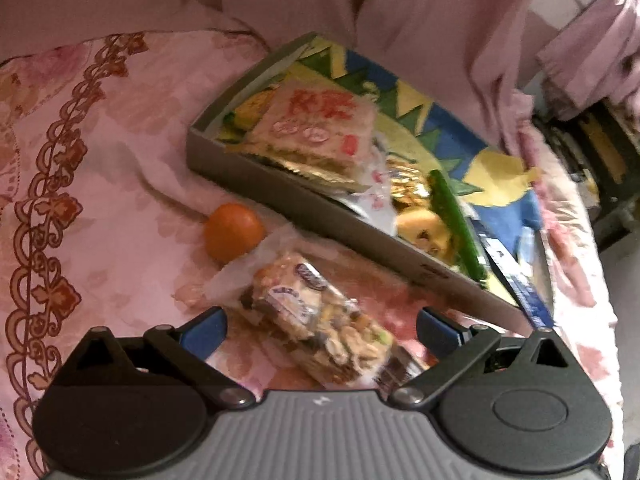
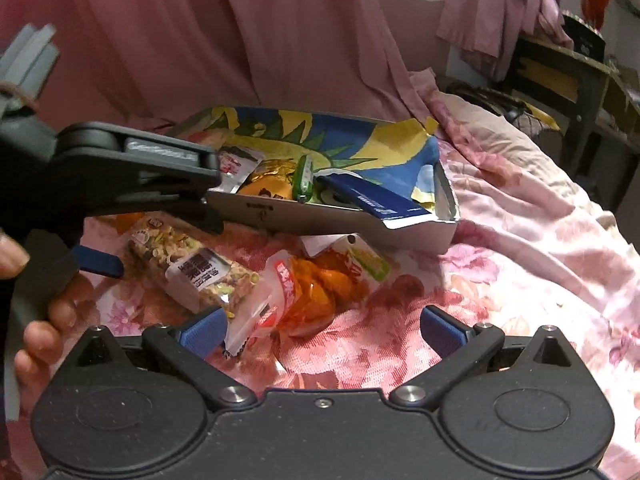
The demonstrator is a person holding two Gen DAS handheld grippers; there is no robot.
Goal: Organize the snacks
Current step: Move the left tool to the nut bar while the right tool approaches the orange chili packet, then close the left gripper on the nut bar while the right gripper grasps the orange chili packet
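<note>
A clear packet of mixed nuts lies on the pink floral bedspread between the wide-apart fingers of my left gripper, which is open and not clamping it. A small orange sits just beyond it. Behind stands a grey box with a colourful lining, holding several snack packets, the largest with red characters. My right gripper is open low over an orange-red snack pouch, beside the nut packet. The left gripper's blue fingertip shows at that packet's left end.
A hand holds the left gripper's handle at lower left. Pink curtains hang behind the box. A dark cabinet stands at the right beyond the bed edge. Open bedspread lies to the right.
</note>
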